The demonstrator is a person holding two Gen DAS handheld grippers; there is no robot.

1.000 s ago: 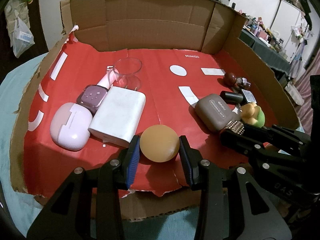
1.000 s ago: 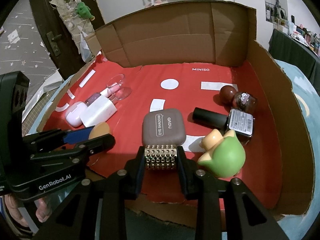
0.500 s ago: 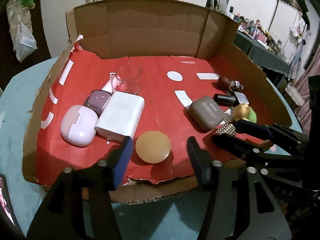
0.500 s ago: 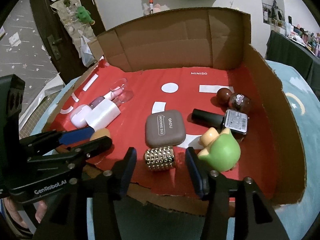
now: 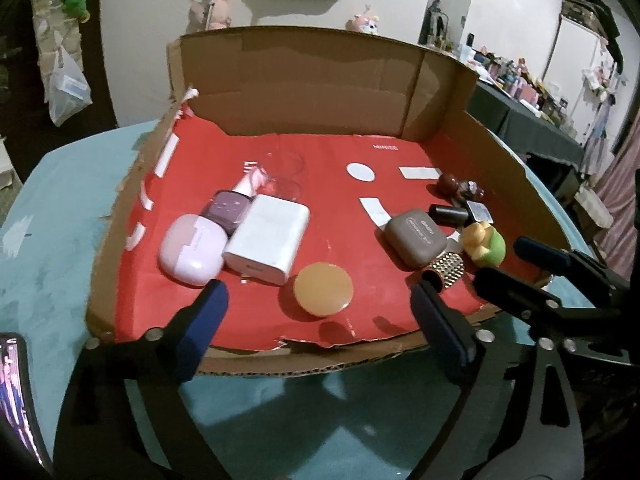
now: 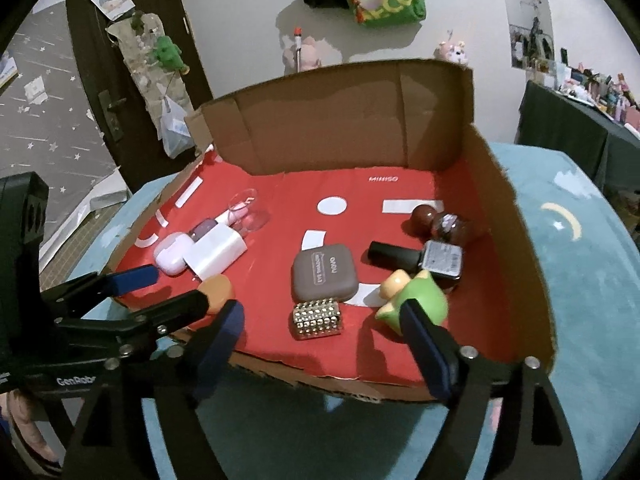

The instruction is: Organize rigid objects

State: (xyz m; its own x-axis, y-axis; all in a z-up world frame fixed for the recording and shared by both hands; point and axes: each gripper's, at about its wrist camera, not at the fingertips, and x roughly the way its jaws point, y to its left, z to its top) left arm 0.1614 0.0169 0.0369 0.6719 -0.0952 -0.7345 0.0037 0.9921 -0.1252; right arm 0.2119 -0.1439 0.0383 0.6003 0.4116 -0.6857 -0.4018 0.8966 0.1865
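Observation:
A cardboard box [image 5: 312, 80] with a red floor holds the objects. An orange round disc [image 5: 323, 289] lies near the front edge, in front of my open, empty left gripper [image 5: 320, 328]. A gold studded block [image 6: 317, 318] lies in front of my open, empty right gripper [image 6: 324, 344], which also shows in the left wrist view [image 5: 516, 264]. A brown eyeshadow case [image 6: 324, 271], a green and yellow toy [image 6: 416, 300] and a black bottle [image 6: 416, 259] sit on the right. A white block [image 5: 267, 238], a pink case [image 5: 191, 249] and a purple bottle [image 5: 230, 210] sit on the left.
A clear glass [image 5: 282, 174] stands at the back left. Two dark brown balls [image 6: 440, 222] lie at the back right. The box sits on a teal cloth table [image 5: 52, 240]. A phone [image 5: 14, 396] lies at the table's left front. The box walls rise at back and right.
Both grippers opened, let go of the orange disc and the gold studded block, and drew back out of the box toward the front edge.

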